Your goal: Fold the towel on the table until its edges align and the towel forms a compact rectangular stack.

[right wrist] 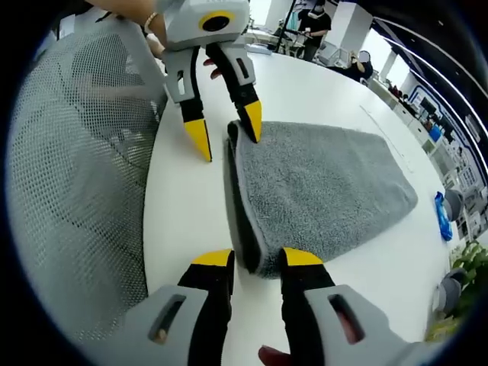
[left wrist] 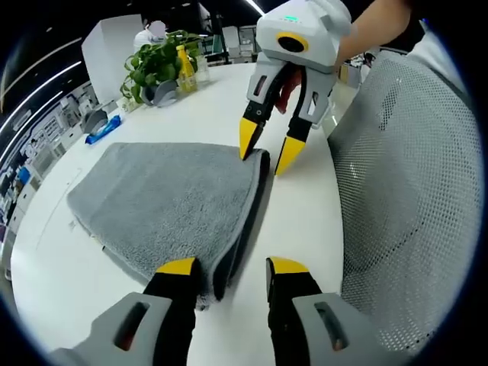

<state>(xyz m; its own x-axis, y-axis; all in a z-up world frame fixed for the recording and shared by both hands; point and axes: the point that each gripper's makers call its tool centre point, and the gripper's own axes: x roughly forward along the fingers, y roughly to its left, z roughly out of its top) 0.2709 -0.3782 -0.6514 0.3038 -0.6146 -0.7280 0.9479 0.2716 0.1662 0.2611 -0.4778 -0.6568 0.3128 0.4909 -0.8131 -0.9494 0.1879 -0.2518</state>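
White table (left wrist: 305, 213); folded towel (left wrist: 175, 198), long axis spanning both hand-held grippers.

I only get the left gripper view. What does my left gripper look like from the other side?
Observer: In the right gripper view the left gripper is open, with one yellow tip at the grey towel's corner and the other over the bare table.
Operator: Is somebody holding it?
Observer: Yes, a hand grips it from behind.
Operator: Is anyone else there?
Observer: A person in dark clothes stands past the table's far end.
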